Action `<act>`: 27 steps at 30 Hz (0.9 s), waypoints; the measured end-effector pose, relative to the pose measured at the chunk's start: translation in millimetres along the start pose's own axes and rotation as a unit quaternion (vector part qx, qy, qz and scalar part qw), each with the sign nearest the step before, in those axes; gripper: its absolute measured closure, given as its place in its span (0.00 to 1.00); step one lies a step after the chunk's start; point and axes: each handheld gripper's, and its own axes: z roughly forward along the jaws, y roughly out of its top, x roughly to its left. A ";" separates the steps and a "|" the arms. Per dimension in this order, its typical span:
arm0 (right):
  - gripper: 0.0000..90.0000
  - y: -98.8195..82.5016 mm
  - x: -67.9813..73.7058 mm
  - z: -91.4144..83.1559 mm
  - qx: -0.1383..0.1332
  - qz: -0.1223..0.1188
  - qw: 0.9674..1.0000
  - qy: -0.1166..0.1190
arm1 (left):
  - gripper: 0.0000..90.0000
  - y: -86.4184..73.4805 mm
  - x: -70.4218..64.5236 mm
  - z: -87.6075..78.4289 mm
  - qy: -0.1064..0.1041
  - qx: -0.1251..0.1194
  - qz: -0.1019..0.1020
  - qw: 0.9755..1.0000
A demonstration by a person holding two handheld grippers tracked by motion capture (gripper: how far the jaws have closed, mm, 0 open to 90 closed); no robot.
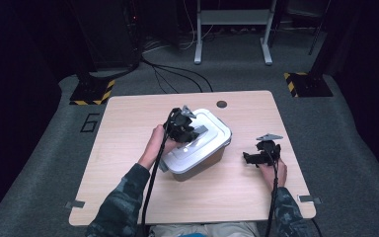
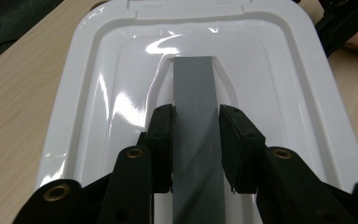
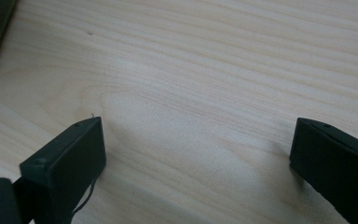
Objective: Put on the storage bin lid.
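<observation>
A white lid (image 1: pixel 211 129) lies on top of a grey bin (image 1: pixel 203 165) in the middle of the wooden table (image 1: pixel 128 118). Down the lid's recessed centre runs a flat grey handle (image 2: pixel 196 81). My left gripper (image 2: pixel 196 114) comes at it from above, and its pads (image 2: pixel 164 135) press on both sides of the handle. From overhead, the left gripper (image 1: pixel 190 132) sits over the lid's middle. My right gripper (image 1: pixel 249 158) rests near the table's right side, apart from the bin. In its own view the right gripper (image 3: pixel 198 126) stands open over bare wood.
The other gripper (image 2: pixel 342 23) and a hand show beyond the lid's far right corner. A round cable hole (image 1: pixel 221 104) sits near the table's back edge. Behind the table are cables on the floor and a white frame (image 1: pixel 232 29).
</observation>
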 end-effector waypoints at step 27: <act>0.03 0.0 0.0 0.0 0.000 0.000 1.000 0.000 | 0.35 -12.8 11.8 -2.3 -0.015 -0.018 -0.029 0.999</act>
